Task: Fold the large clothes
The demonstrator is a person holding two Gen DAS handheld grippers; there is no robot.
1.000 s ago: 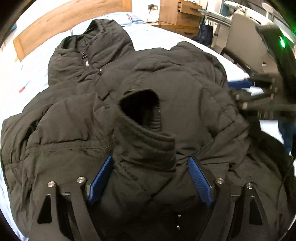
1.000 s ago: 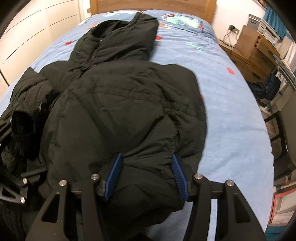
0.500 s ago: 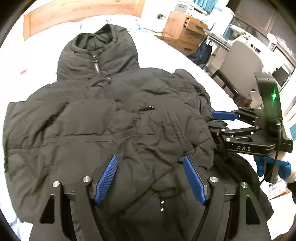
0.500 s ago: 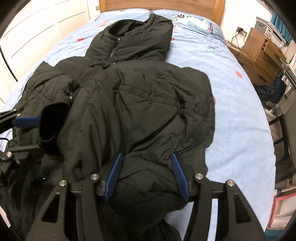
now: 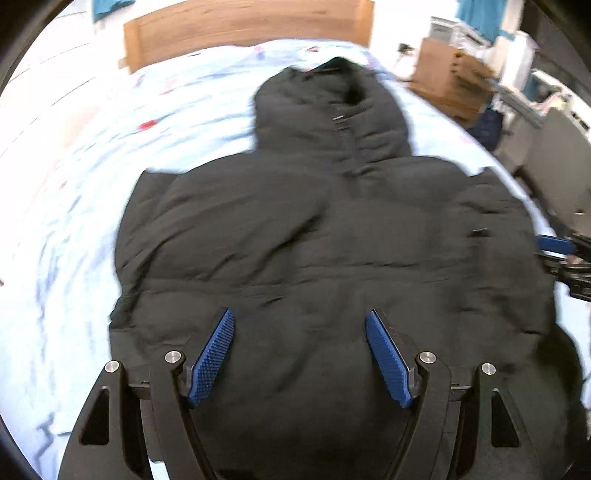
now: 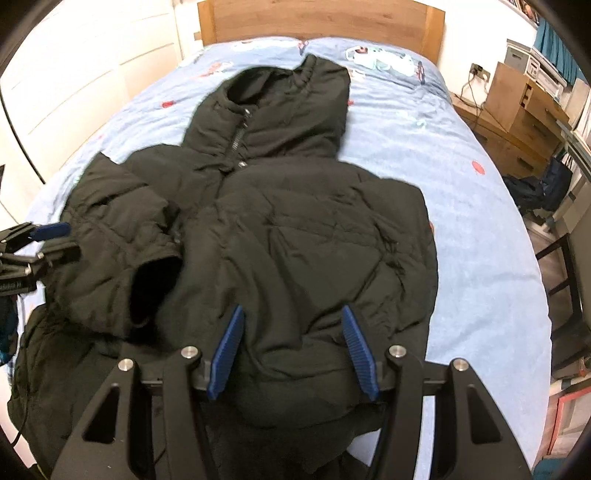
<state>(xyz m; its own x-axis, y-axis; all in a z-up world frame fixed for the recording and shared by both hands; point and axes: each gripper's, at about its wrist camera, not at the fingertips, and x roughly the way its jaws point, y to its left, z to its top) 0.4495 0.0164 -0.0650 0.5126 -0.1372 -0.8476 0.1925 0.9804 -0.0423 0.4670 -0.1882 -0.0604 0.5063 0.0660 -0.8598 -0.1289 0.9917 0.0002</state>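
A black hooded puffer jacket lies on the bed, hood towards the headboard, both sleeves folded in over the body. My left gripper is open above the jacket's lower part, nothing between its blue pads. My right gripper is open too, with a folded sleeve bulging between its pads; I cannot tell if they touch it. The left sleeve's cuff gapes open beside it. The left gripper shows at the left edge of the right wrist view.
The bed has a light blue patterned sheet and a wooden headboard. Wooden drawers and a chair stand to the right of the bed. White wardrobe doors are on the left.
My left gripper let go of the sleeve cuff, which now lies on the jacket, and swung left and back. The right gripper drew back a little.
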